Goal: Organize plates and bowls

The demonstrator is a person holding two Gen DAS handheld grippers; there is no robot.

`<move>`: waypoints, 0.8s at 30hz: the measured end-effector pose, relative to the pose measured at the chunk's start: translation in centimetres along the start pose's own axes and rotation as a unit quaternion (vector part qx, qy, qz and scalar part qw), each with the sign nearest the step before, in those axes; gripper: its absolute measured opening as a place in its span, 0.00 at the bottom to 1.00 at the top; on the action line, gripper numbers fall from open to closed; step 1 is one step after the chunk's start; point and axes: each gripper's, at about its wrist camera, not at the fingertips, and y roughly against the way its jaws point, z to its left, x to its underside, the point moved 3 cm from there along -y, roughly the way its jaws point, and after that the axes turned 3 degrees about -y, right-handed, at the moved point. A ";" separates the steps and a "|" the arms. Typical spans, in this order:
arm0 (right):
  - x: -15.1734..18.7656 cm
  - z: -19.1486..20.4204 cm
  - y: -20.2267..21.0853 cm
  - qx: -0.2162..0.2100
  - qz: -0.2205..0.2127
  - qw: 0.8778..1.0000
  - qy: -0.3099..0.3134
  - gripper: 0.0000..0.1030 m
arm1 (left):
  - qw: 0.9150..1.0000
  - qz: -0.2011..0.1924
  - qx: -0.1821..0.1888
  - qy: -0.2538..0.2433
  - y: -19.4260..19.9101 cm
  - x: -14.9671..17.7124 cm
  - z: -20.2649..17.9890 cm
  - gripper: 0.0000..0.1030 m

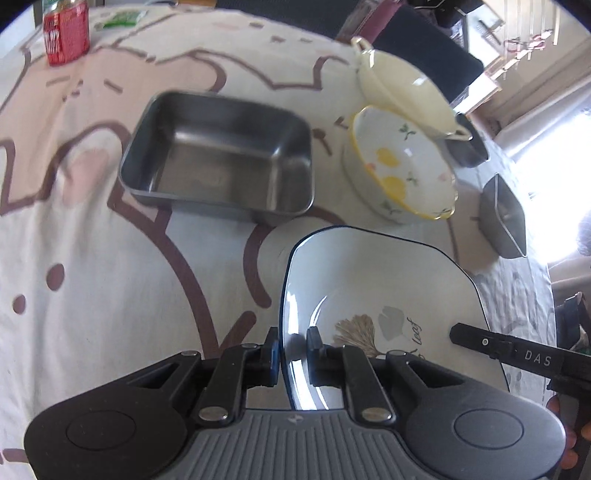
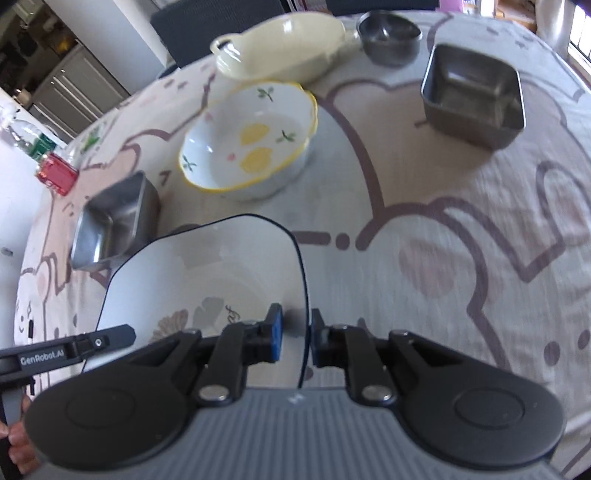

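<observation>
A square white plate (image 1: 388, 280) (image 2: 207, 266) with a dark rim and a leaf print hangs just over the tablecloth, held from both sides. My left gripper (image 1: 293, 347) is shut on its left rim, and my right gripper (image 2: 297, 332) is shut on its right rim. Each view shows the other gripper's finger at the plate's far edge: the right gripper (image 1: 517, 350) and the left gripper (image 2: 74, 350). Beyond the plate stands a floral bowl (image 1: 399, 166) (image 2: 251, 144) with a yellow rim. A cream two-handled dish (image 1: 402, 88) (image 2: 284, 48) leans behind the bowl.
A rectangular steel tray (image 1: 218, 155) (image 2: 110, 218) sits left of the floral bowl. A small square steel container (image 1: 504, 218) (image 2: 474, 96) and a round steel bowl (image 2: 389, 35) stand to the right. A red can (image 1: 66, 31) (image 2: 57, 173) is at the far edge of the patterned tablecloth (image 1: 110, 295).
</observation>
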 end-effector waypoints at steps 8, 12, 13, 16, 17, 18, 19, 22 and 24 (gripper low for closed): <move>-0.1 -0.6 -2.4 0.015 0.002 1.000 -0.017 0.19 | 1.000 0.002 -0.002 0.000 -1.3 -0.4 -0.4 0.16; 0.1 -0.8 -1.4 0.013 0.000 1.000 -0.012 0.19 | 1.000 0.003 -0.005 0.004 -1.6 -0.7 -0.1 0.17; 0.2 -0.9 -1.4 0.012 0.001 1.000 -0.010 0.19 | 1.000 0.003 -0.006 0.004 -1.6 -0.7 0.0 0.17; 0.2 -1.0 -1.4 0.009 0.004 1.000 -0.008 0.20 | 1.000 0.007 -0.004 0.005 -1.7 -0.6 0.1 0.17; 0.1 -1.0 -1.5 0.008 0.005 1.000 -0.009 0.20 | 1.000 0.009 -0.004 0.005 -1.8 -0.6 0.1 0.18; 0.1 -1.0 -1.6 0.008 0.005 1.000 -0.009 0.20 | 1.000 0.011 -0.006 0.003 -1.9 -0.5 0.0 0.18; 0.1 -1.0 -1.6 0.008 0.006 1.000 -0.010 0.20 | 1.000 0.012 -0.007 0.001 -1.9 -0.5 -0.1 0.19; 0.4 -0.9 -1.7 0.013 0.011 1.000 -0.004 0.21 | 1.000 0.017 -0.013 -0.013 -2.1 -0.4 -0.4 0.17; 0.6 -0.7 -2.0 0.034 0.015 0.999 0.011 0.18 | 0.999 0.020 -0.020 -0.027 -2.3 -0.3 -0.7 0.18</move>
